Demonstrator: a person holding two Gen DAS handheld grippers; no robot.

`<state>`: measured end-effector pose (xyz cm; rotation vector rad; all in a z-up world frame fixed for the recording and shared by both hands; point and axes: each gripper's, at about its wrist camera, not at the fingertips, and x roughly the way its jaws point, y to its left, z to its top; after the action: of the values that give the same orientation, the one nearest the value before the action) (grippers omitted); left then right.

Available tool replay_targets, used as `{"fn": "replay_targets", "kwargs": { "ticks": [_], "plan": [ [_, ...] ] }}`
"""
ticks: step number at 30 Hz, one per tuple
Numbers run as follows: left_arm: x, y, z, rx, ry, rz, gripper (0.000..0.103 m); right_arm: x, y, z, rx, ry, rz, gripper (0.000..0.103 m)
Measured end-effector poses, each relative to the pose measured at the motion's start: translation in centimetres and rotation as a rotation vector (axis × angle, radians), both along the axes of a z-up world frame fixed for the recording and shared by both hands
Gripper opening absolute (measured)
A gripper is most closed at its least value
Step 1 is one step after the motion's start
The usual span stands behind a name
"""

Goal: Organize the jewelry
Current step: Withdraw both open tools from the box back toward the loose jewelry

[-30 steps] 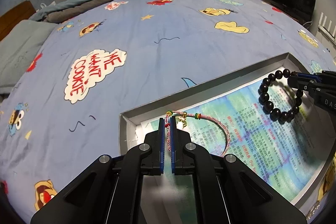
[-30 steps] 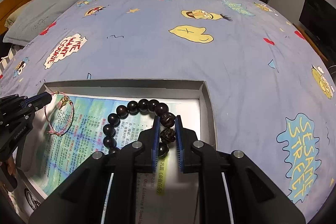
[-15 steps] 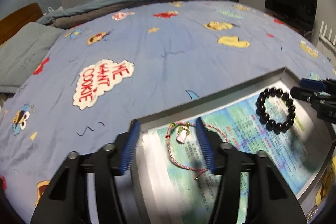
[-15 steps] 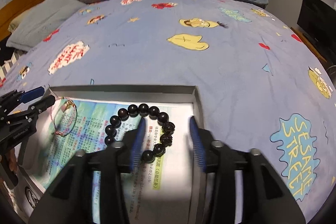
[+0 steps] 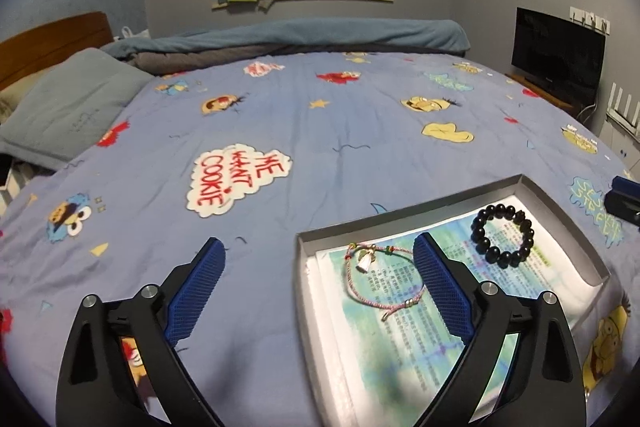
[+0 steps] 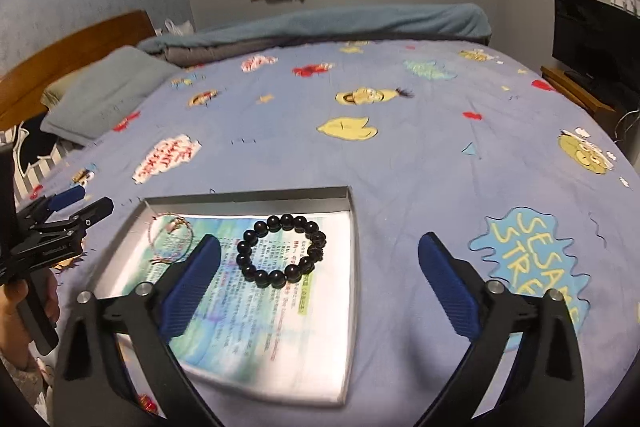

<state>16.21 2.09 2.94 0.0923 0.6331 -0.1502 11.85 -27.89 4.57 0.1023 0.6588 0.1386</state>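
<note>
A shallow grey box (image 5: 400, 215) lined with a printed sheet lies on the bed. In it rest a pink string bracelet (image 5: 374, 303) with a small charm, and to its right a black bead bracelet (image 5: 505, 259). My left gripper (image 5: 318, 243) hovers above the box's left end, jaws opening wide, nothing touching its pads. My right gripper (image 6: 320, 239) hangs over the box (image 6: 248, 197) with the bead bracelet (image 6: 276, 279) lying free below, its jaws opening too. The right wrist view has the left gripper (image 6: 94, 198) at the left edge, beside the string bracelet (image 6: 174, 225).
The bed wears a blue cartoon sheet (image 5: 320, 147). A grey pillow (image 5: 72, 103) lies at the left and a folded blanket (image 5: 304, 35) at the far end. A dark TV (image 5: 558, 51) stands at the right. A hand (image 6: 16, 301) holds the left gripper's handle.
Both grippers were shut on their bracelets; now both stand wide apart and have drawn back and up. The string bracelet and the bead bracelet lie loose in the box.
</note>
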Motion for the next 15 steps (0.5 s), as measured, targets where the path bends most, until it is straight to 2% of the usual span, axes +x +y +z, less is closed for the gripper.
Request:
{"fn": "replay_targets", "kwargs": {
  "ticks": [6,15],
  "plan": [
    [-2.5,0.4,0.5,0.058,-0.027,-0.01,0.095,-3.3,-1.6,0.9,0.022,-0.022,-0.037,0.098],
    [-6.5,2.4,0.3,0.014,-0.003,-0.022,0.095,-9.1,-2.6,1.3,0.015,-0.082,-0.067,0.098]
  ]
}}
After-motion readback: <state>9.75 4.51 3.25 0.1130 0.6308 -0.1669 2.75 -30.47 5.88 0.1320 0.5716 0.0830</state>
